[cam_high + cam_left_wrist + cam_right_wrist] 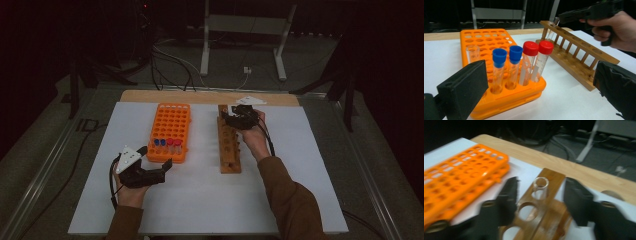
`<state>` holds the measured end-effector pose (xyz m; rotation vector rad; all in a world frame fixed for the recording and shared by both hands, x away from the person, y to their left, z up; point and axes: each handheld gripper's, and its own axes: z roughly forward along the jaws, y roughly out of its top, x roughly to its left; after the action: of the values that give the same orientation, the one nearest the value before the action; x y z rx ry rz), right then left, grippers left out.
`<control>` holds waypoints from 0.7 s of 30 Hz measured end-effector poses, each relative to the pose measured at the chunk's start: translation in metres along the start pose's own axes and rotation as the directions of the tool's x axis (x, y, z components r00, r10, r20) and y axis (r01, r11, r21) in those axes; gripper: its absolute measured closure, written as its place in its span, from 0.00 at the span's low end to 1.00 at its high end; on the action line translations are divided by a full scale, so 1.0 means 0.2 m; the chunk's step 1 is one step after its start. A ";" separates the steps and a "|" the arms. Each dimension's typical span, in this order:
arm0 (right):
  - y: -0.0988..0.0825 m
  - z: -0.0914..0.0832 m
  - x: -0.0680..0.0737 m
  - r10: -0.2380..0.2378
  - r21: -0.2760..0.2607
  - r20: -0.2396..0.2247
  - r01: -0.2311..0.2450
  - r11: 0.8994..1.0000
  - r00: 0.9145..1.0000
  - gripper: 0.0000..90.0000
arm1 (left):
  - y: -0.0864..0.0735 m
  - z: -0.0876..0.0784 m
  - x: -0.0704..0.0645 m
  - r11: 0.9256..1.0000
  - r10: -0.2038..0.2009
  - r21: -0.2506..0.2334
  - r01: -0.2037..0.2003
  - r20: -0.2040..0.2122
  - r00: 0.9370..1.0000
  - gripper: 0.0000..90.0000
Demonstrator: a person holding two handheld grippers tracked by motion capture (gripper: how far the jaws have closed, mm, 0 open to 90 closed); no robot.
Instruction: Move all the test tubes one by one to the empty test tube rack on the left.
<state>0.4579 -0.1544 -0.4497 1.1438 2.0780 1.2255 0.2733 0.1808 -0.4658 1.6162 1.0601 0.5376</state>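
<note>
White table sheet (210,200) in a dark room; both tools released, the right (540,195) straddling a glass tube (540,185)

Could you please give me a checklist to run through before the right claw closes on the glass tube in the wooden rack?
1. Glass tube between the right claw's jaws: ok.
2. Pads pressing on it: not ok, gaps on both sides.
3. Tube upright in the wooden rack's end hole: ok.
4. Left claw open, holding nothing: ok.
5. Capped tubes standing in the orange rack: ok.
6. Sharp right claw view: not ok, blurred.
</note>
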 end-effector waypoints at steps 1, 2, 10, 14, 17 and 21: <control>0.00 0.01 0.00 -0.008 0.001 0.003 0.008 1.000 1.000 0.65 | 0.00 0.00 0.00 1.000 -0.002 0.000 0.002 0.000 1.000 0.01; 0.01 0.03 0.00 -0.017 0.008 0.008 0.017 1.000 1.000 0.68 | 0.00 0.00 0.00 1.000 -0.004 -0.001 0.004 0.002 1.000 0.00; 0.04 0.12 0.03 -0.062 0.075 0.019 0.060 0.995 0.998 0.84 | 0.01 0.02 0.01 1.000 -0.018 -0.009 0.018 0.012 1.000 0.00; 0.03 0.14 0.04 -0.052 0.081 0.036 0.049 0.996 0.998 0.84 | 0.01 0.01 0.01 1.000 -0.019 -0.014 0.019 0.010 1.000 0.00; 0.04 0.14 0.04 -0.038 0.084 0.044 0.035 0.996 0.998 0.82 | 0.01 0.01 0.01 1.000 -0.023 -0.015 0.023 0.010 1.000 0.00; 0.03 0.14 0.03 -0.013 0.079 0.046 0.010 0.997 0.999 0.83 | 0.00 0.00 0.01 1.000 -0.028 -0.013 0.028 0.006 1.000 0.01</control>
<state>0.4772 -0.1350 -0.4583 1.1823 2.1120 1.1095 0.2746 0.1828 -0.4659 1.5884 1.0712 0.5204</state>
